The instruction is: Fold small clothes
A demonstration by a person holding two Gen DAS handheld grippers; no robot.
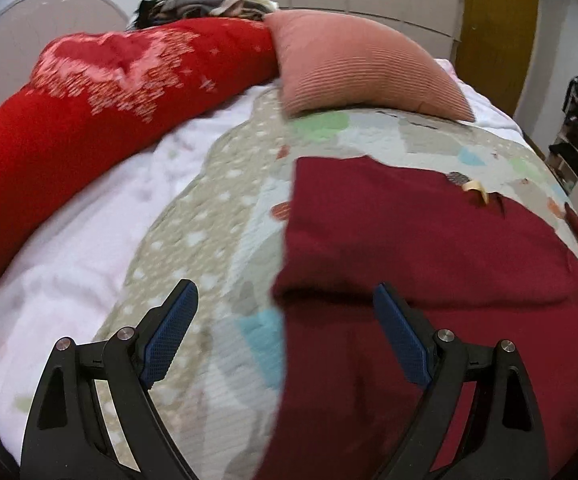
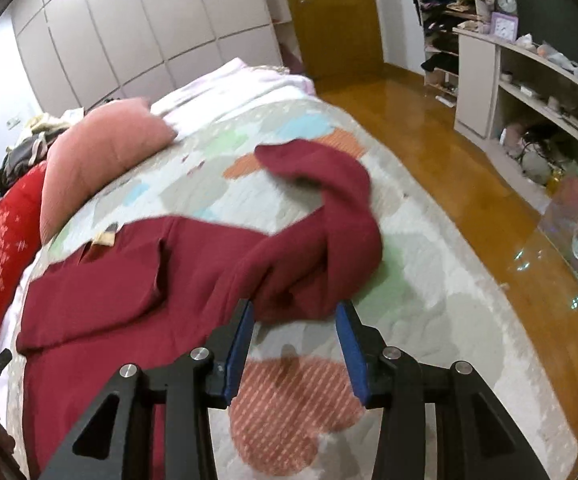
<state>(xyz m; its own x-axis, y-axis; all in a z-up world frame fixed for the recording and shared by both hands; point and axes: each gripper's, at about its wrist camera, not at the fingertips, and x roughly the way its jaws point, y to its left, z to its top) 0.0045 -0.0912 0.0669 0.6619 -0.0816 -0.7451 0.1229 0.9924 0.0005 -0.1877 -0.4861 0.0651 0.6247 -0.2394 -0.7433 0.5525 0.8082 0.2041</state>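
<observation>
Right wrist view: right tongs (image 2: 295, 312) gape at the maroon garment's (image 2: 129, 264) bunched sleeve; left tongs (image 1: 285, 296) gape, empty, ready to flatten it.

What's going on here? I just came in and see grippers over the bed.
A person is folding a dark red long-sleeved garment spread on the patchwork quilt, with a gripper in each hand. One side looks already folded in, while the other sleeve lies loose and rumpled. The right gripper hangs open just short of that sleeve. The left gripper is open over the garment's other edge, holding nothing.
</observation>
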